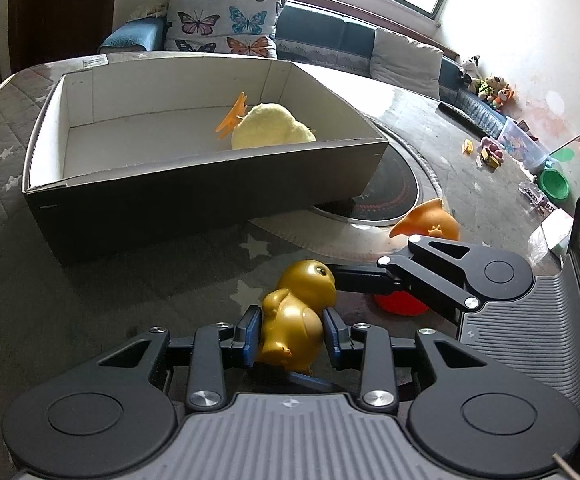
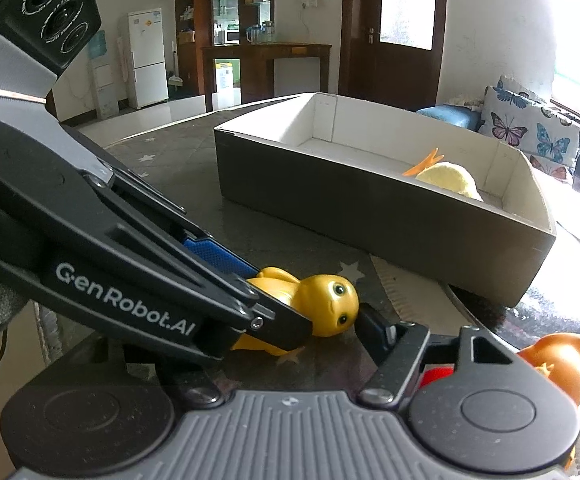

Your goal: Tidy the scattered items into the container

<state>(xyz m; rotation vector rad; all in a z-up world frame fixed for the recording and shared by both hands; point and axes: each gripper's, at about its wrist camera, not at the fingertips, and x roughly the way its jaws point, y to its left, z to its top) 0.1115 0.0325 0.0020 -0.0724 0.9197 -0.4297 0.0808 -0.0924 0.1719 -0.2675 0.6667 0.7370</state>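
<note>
My left gripper (image 1: 290,332) is shut on a golden plastic chick toy (image 1: 296,320), holding its body between the blue pads just above the table; the chick also shows in the right wrist view (image 2: 326,304). The container, a dark cardboard box (image 1: 194,188) with white inside, stands behind it and holds a pale yellow plush (image 1: 268,126) with an orange clip (image 1: 232,116). My right gripper reaches in from the right in the left wrist view (image 1: 364,280); its fingers are mostly hidden. A red item (image 1: 400,304) lies under it. An orange toy (image 1: 430,222) lies near the right.
The table has a grey star-pattern cover and an inset black cooktop (image 1: 386,192). Small toys and a green bowl (image 1: 555,184) lie on the floor far right. A sofa with butterfly cushions (image 1: 226,24) is behind the box (image 2: 370,208).
</note>
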